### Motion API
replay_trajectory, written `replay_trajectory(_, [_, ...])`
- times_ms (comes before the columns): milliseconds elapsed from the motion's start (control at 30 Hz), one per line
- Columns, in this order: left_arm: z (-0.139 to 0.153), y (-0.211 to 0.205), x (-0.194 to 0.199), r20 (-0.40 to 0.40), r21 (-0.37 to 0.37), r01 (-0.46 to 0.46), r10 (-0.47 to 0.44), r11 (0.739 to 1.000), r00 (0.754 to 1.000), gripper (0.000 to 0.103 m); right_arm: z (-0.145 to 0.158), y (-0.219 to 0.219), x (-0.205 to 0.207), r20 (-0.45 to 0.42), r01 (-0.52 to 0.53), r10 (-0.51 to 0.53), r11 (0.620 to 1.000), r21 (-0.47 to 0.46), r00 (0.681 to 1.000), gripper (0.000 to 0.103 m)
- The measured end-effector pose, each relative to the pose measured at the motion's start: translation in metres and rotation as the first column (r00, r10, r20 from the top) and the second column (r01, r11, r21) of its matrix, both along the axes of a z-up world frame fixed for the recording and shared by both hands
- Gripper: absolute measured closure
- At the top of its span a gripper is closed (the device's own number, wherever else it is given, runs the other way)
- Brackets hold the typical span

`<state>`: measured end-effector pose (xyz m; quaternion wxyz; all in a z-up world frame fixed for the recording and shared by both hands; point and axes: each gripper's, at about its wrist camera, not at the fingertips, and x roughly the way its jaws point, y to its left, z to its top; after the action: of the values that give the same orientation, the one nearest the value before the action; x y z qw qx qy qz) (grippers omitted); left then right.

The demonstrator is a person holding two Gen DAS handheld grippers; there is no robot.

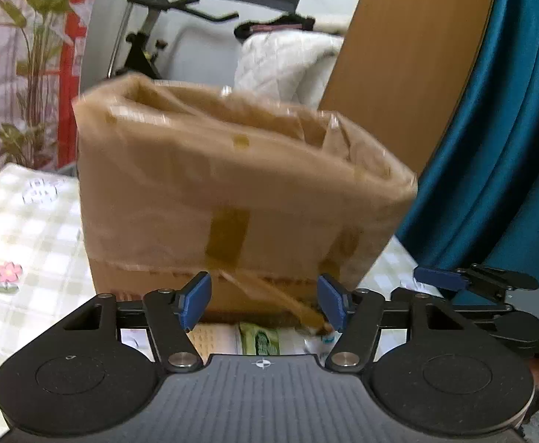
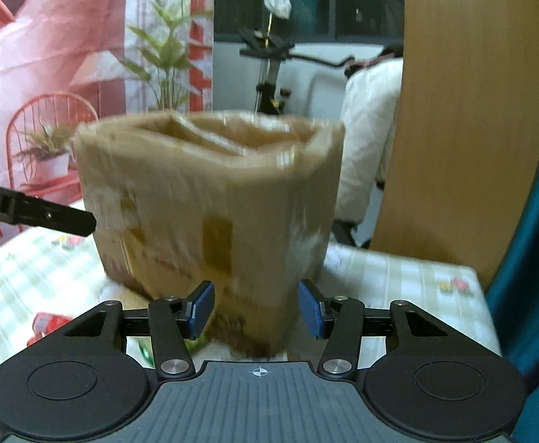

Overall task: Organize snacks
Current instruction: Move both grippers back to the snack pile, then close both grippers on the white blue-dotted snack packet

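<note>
Snack packets (image 1: pixel 260 337) lie on the checked counter (image 1: pixel 29 221) before an open cardboard box (image 1: pixel 229 184). Left gripper (image 1: pixel 264 301) and right gripper (image 2: pixel 256 308) hover released, empty. Step: approach; next, probably, clamp one packet squarely.

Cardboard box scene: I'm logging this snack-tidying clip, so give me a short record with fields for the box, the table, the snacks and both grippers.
box: cardboard box, open at the top, taped, standing on the table
table: checked tablecloth with flower prints
snacks: green packet lying near the box's base; red packet on the cloth
left gripper: jaws apart, nothing between them
right gripper: jaws apart, nothing between them
image quality: box blurred in both views
</note>
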<state>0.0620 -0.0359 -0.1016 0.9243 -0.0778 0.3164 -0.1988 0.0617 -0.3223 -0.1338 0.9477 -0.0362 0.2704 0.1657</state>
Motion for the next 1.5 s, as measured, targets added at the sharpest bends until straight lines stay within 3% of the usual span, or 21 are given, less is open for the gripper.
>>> replay_trajectory(333, [-0.032,-0.025,0.007,-0.099,0.027,0.083,-0.079,0.996,0.992,0.048,-0.053,-0.034,0.012,-0.132,0.034,-0.027,0.998,0.056,0.991,0.061])
replay_trajectory(533, [-0.053,-0.042,0.010,-0.187,-0.015,0.147,-0.147,0.989,0.971,0.049,-0.076,-0.020,0.005,-0.160,-0.065,0.053,0.995,-0.071,0.986,0.061])
replay_trajectory(900, [-0.078,-0.061,0.024,-0.266,-0.021,0.141,-0.141,0.990,0.954,0.053,-0.086,-0.023,0.023,-0.162,-0.097,0.106,0.994,0.058,0.981,0.062])
replay_trajectory(1233, [-0.096,-0.079,0.037,-0.302,-0.041,0.170,-0.174,0.985,0.937,0.053,-0.101,-0.044,0.024,-0.220,-0.038,0.088,0.974,0.224,0.972,0.075])
replay_trajectory(1500, [-0.121,-0.100,0.052,-0.331,-0.046,0.202,-0.206,0.978,0.921,0.053,-0.107,-0.050,0.021,-0.237,-0.009,0.074,0.964,0.267,0.969,0.075])
